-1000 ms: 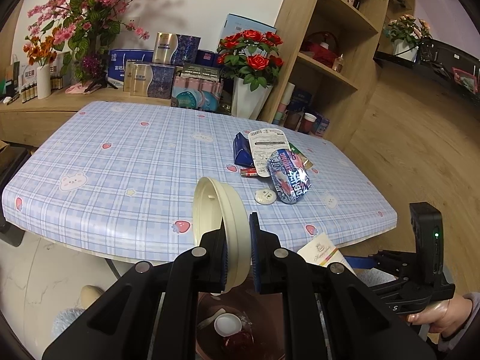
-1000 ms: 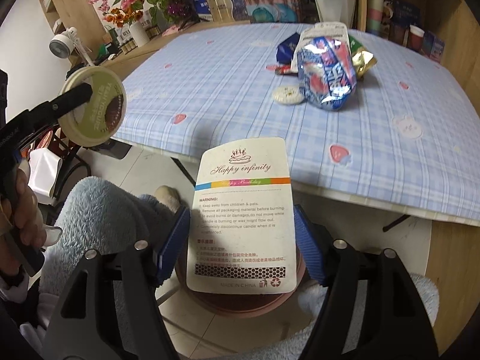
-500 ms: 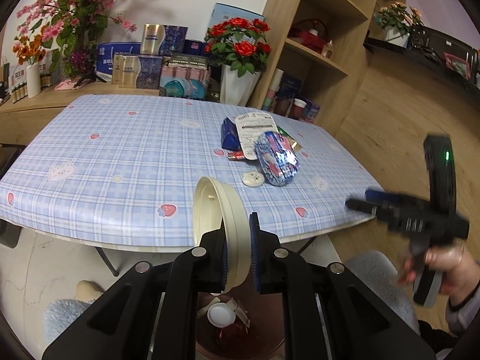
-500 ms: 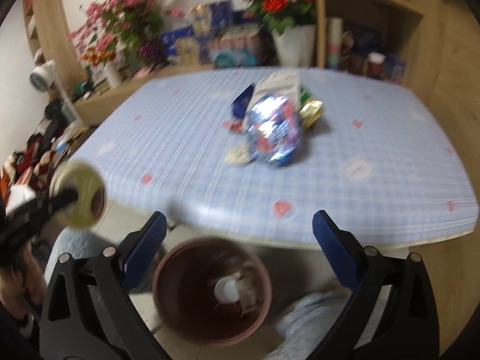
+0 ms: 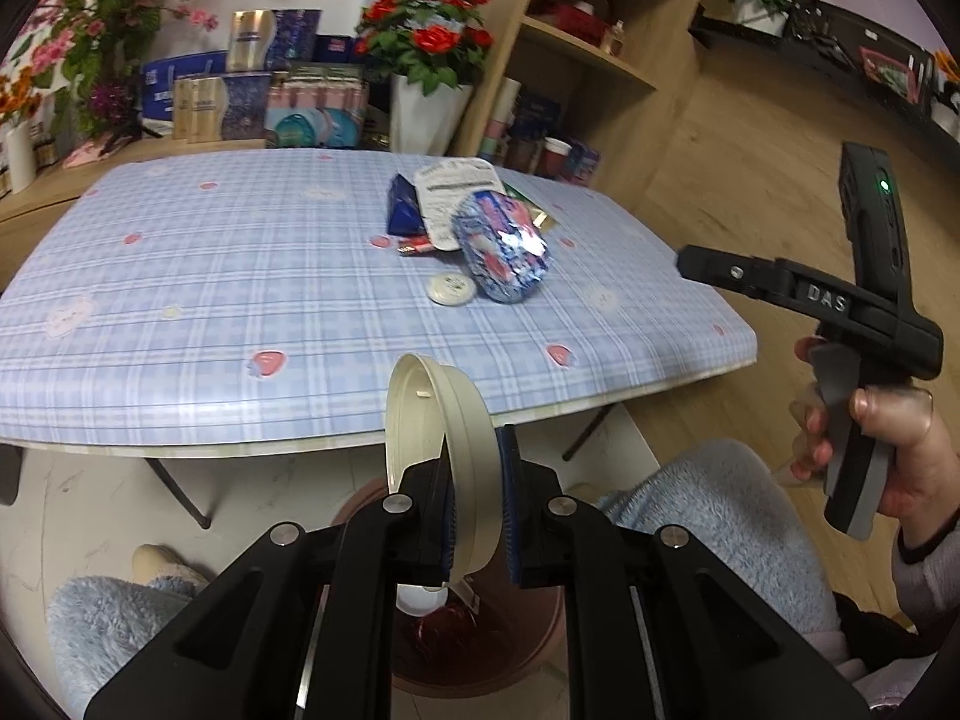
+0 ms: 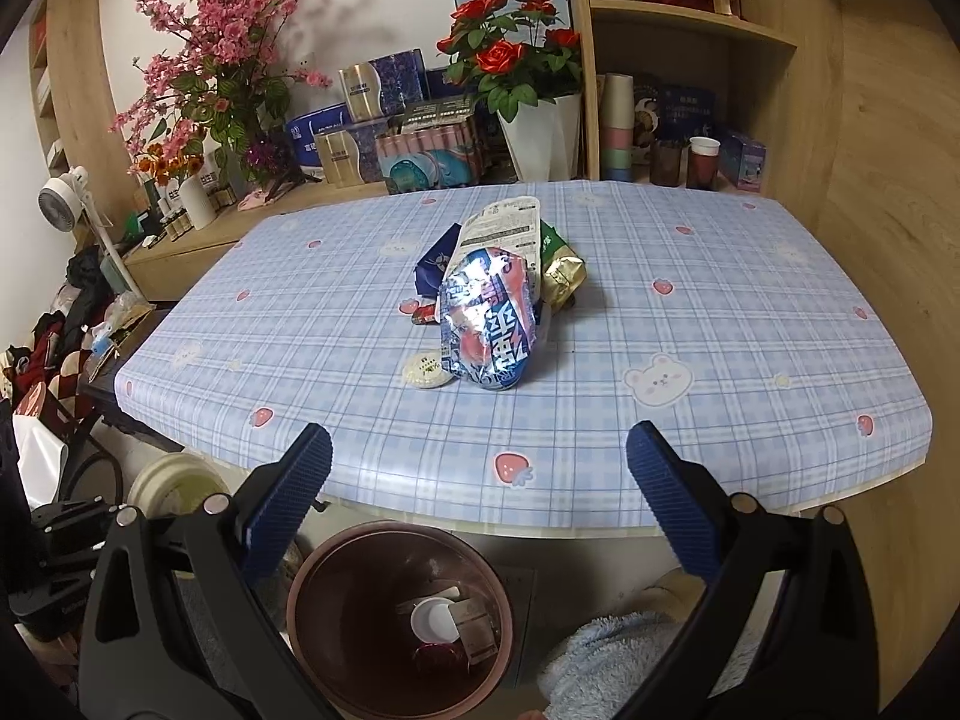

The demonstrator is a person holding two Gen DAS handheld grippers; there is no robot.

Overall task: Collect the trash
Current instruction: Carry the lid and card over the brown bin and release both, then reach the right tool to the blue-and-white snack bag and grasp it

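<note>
My left gripper (image 5: 477,504) is shut on a cream round lid (image 5: 441,456), held on edge above the brown bin (image 5: 540,654) on the floor. My right gripper (image 6: 477,450) stands wide open with nothing between its blue pads, above the bin (image 6: 312,576), which holds a white cap (image 6: 433,618) and a card (image 6: 477,630). On the checked table (image 6: 690,312) lies a trash pile: a blue-silver snack bag (image 6: 489,324), a white label packet (image 6: 504,228), a gold wrapper (image 6: 564,276) and a small round lid (image 6: 426,371). A hand holds the right gripper (image 5: 696,258) at the table's right edge.
Flower vases (image 6: 540,120) and boxes (image 6: 384,84) stand behind the table. Wooden shelves (image 6: 690,24) rise at the back right. A person's fuzzy blue legs (image 5: 708,498) flank the bin. A fan (image 6: 60,198) and clutter sit on the left.
The right gripper opened and let the card fall into the bin, then rose towards the table. The left gripper sank over the bin, still holding the lid.
</note>
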